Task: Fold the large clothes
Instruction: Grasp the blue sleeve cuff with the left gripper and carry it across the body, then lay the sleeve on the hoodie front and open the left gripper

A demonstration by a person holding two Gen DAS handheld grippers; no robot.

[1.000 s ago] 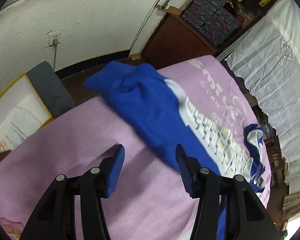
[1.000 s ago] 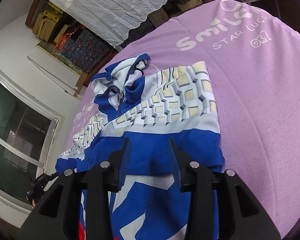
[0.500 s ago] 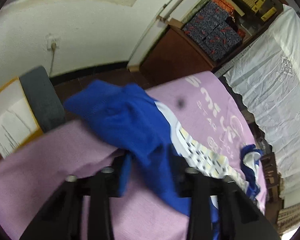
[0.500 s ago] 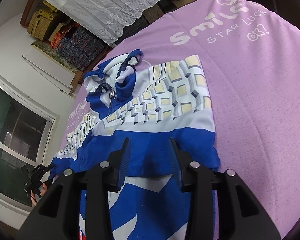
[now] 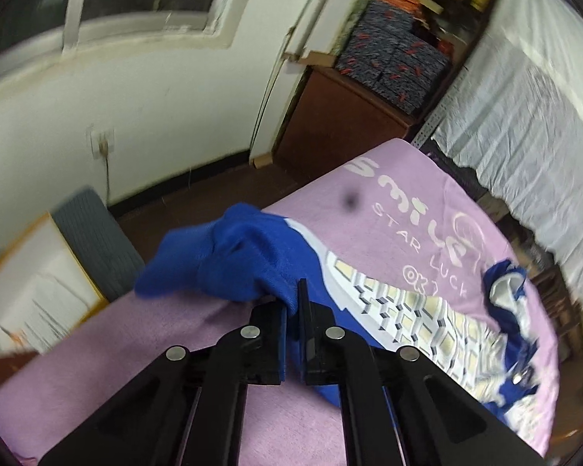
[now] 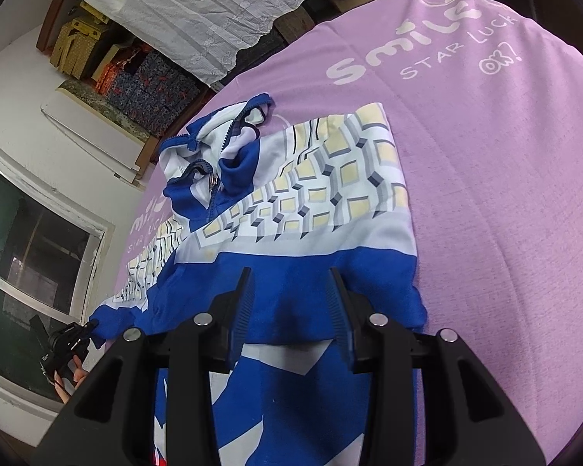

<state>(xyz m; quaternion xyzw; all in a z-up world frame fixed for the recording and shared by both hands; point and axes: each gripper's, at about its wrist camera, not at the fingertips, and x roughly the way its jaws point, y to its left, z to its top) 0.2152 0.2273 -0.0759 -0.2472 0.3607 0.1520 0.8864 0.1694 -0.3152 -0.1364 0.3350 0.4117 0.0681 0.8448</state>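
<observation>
A blue and white zip jacket with a yellow block pattern lies spread on a purple cloth. Its collar and zipper point to the far side. One sleeve is folded across the body. My left gripper is shut on the blue cuff end of the other sleeve and holds it lifted above the cloth. My right gripper is open and empty, low over the blue lower part of the jacket. The left gripper also shows small at the left edge of the right wrist view.
The purple cloth carries white "Smile Star Luck" lettering. A grey cushion and a white board stand beyond the cloth's left edge. A brown cabinet with stacked boxes and a white lace cover stand behind.
My left gripper has moved in on the blue sleeve end, shut on it and lifted it. My right gripper has stayed open over the jacket's blue part.
</observation>
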